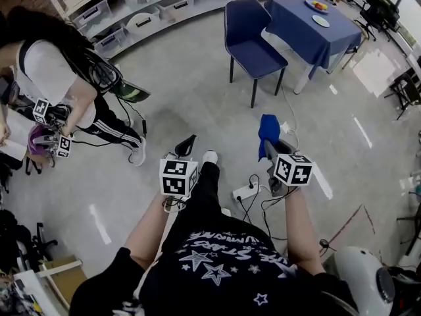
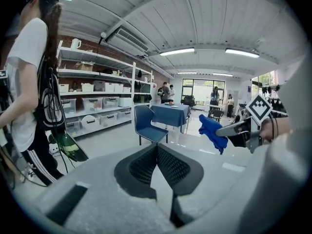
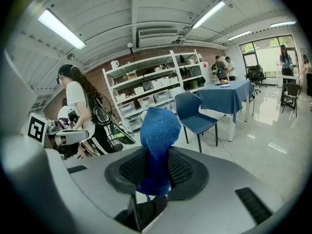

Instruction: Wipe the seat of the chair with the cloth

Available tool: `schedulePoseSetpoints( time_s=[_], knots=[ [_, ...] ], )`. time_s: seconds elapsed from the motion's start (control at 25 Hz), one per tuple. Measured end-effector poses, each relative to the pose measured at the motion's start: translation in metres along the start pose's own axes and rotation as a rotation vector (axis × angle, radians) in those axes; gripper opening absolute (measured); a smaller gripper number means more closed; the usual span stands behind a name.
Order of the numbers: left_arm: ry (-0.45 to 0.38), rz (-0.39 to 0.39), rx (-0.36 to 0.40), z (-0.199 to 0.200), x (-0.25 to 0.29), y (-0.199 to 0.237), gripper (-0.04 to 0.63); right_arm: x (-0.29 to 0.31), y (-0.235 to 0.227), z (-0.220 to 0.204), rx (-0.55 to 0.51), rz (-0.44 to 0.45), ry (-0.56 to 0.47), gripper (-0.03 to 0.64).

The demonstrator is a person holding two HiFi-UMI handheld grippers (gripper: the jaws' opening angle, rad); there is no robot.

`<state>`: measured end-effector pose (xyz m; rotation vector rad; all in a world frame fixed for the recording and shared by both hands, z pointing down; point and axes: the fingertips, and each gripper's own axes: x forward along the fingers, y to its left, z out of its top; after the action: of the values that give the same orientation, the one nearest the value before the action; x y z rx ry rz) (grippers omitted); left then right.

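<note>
The blue chair (image 1: 253, 38) stands on the floor ahead of me, beside a table; it also shows in the left gripper view (image 2: 148, 127) and the right gripper view (image 3: 196, 115). My right gripper (image 1: 268, 147) is shut on a blue cloth (image 1: 268, 129), which stands up out of the jaws (image 3: 157, 145). The left gripper (image 1: 187, 145) hangs to its left, jaws shut with nothing between them (image 2: 156, 146). From the left gripper view the cloth (image 2: 212, 132) hangs at the right. Both grippers are well short of the chair, over bare floor.
A table with a blue tablecloth (image 1: 314, 24) and plates stands right of the chair. White shelves with bins (image 1: 141, 8) line the back wall. Another person (image 1: 59, 84) holding grippers stands at left. A power strip (image 1: 246, 191) and cables lie on the floor by my feet.
</note>
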<state>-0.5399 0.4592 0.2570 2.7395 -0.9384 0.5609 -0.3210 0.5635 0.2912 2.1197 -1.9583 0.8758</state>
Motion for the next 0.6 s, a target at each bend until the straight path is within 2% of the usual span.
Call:
schedulePoseSetpoints(
  time_s=[0.32, 0.6],
  knots=[
    [0.011, -0.040, -0.014, 0.020, 0.088, 0.042, 0.019, 0.069, -0.031, 0.028, 0.010, -0.047, 0.032, 0.106],
    [0.041, -0.070, -0.028, 0.076, 0.209, 0.099, 0.020, 0.176, -0.079, 0.104, 0.029, -0.088, 0.075, 0.106]
  ],
)
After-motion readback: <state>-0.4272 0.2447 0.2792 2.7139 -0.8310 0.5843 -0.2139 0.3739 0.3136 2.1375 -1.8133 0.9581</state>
